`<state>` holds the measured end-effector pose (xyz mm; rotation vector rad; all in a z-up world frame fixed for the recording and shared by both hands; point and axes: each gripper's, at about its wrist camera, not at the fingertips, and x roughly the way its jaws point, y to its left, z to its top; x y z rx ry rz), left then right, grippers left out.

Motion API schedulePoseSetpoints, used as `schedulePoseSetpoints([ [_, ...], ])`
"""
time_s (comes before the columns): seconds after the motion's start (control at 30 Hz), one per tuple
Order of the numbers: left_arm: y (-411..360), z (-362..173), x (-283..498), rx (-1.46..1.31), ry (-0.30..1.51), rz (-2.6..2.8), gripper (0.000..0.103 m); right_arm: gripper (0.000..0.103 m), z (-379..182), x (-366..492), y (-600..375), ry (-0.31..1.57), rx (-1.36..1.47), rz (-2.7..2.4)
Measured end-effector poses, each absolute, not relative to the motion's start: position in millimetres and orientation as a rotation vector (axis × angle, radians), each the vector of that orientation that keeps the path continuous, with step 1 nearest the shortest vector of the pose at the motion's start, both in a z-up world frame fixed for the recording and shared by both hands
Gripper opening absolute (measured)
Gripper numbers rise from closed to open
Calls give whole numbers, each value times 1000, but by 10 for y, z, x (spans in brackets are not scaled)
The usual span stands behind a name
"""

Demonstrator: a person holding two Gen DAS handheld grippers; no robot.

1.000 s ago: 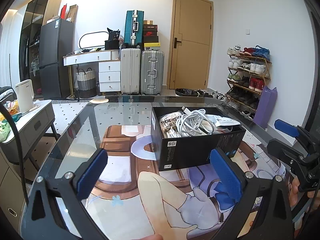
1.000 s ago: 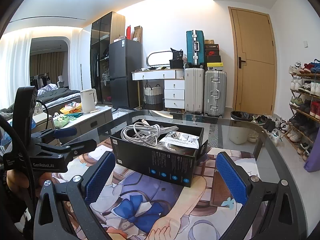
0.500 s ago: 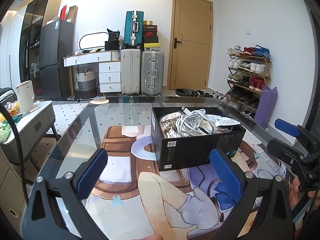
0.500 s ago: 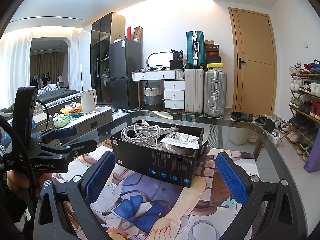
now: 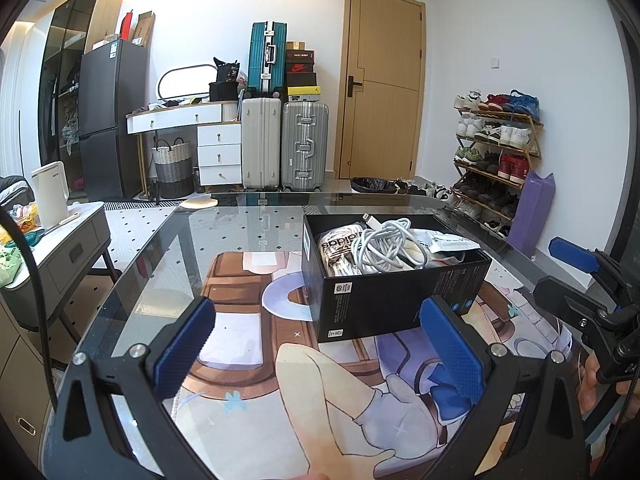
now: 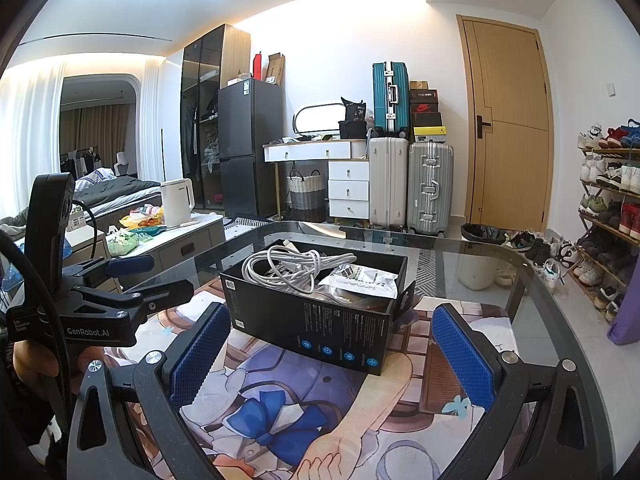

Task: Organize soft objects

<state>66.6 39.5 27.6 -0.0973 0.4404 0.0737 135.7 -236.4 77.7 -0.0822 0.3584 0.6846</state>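
The left gripper [image 5: 316,354], jaws apart and empty, faces the black box [image 5: 394,292] of white cable [image 5: 384,248] and packets at one o'clock on the table [image 5: 240,232], the equally open right gripper [image 6: 332,354] seeming no nearer.

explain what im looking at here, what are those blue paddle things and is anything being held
No robot arm here: a person holds a two-finger gripper in each hand, and each carries a fisheye camera looking along its fingers. The blue paddles are the finger pads. One picture is from the left gripper, the other from the right gripper; each also shows the other gripper at its edge. Both stand open and hold nothing. On the glass table lies a printed mat with an open black box on it. The box holds a coiled white cable and plastic packets.
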Motion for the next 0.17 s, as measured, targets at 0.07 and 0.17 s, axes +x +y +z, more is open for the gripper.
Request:
schedulePoseSetpoints([
  [0.07,396,278,665,-97,439,74,103,102,776,1355,-2365,358,-82,684],
  [0.17,397,281,669,-96,440,73,103,102,776,1356,-2364,358,-82,684],
])
